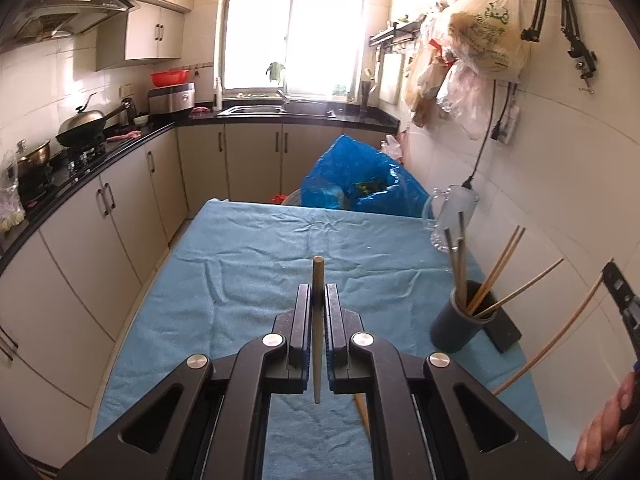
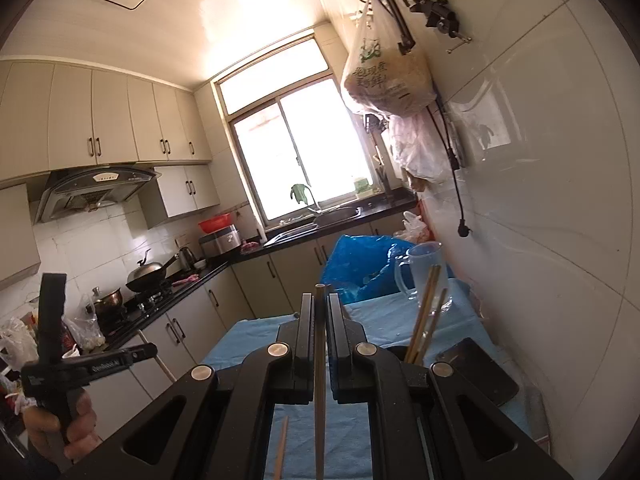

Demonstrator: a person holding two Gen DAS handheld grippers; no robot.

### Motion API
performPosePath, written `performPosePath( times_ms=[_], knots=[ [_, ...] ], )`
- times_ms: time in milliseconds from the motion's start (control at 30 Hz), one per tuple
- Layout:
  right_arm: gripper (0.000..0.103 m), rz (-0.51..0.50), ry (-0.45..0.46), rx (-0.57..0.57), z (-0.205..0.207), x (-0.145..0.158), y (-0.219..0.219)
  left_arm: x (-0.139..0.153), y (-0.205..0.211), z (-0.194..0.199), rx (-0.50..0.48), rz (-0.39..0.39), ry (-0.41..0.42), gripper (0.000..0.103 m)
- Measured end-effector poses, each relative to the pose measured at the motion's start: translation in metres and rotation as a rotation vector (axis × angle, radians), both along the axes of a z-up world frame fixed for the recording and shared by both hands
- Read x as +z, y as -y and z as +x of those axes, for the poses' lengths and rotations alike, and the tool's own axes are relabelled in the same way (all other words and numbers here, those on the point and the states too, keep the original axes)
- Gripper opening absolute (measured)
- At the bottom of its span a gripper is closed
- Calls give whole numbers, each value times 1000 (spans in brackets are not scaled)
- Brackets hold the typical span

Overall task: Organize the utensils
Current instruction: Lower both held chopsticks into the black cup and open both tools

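left gripper [image 1: 318, 300] clamped on a chopstick [image 1: 317, 320] – held upright for the holder [image 1: 460, 320] | right gripper [image 2: 320, 312] clamped on another chopstick [image 2: 319, 380] | one stray [image 2: 281, 446] lies on the desk [image 1: 240, 248]

daylight floods through the blown-out window [image 1: 296, 36], glaring on the tiled wall [image 2: 540, 200], while fisheye distortion bends and darkens every edge.

Desk covered with wrinkled blue cloth [image 1: 280, 240]. Blue plastic bag [image 1: 360, 176] behind its far edge. Clear glass pitcher [image 1: 454, 216] at far right corner, near wall. Wok [image 1: 82, 124] on stove, left counter. Bags [image 1: 484, 36] hang from wall hooks.
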State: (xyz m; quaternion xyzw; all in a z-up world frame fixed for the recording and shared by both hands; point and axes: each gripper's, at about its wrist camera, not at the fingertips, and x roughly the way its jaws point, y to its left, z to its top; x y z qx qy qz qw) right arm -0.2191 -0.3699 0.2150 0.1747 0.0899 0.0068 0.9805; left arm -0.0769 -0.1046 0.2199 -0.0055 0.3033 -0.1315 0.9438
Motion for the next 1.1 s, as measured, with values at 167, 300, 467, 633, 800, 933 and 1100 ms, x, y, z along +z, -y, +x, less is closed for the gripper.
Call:
performPosePath(
  times_ms=[167,300,467,633,800,933,1100],
  knots=[
    [6,20,10,-30,1,5,20,22,21,-1,-82,-24,11,5],
    [6,15,29,-64,2,16,34,44,42,-4,-157,-52,34,5],
    [6,2,51,-102,11,31,49,71,72,-5,-241,-92,56,5],
    [6,-13,89,-143,21,48,62,91,105,3,-277,-107,86,5],
    [6,-34,107,-173,40,59,70,93,136,23,-291,-119,85,5],
    [6,-65,95,-199,61,58,73,83,158,45,-298,-125,58,5],
    [6,-65,24,-196,91,38,83,54,179,65,-299,-87,-3,5]
  ],
)
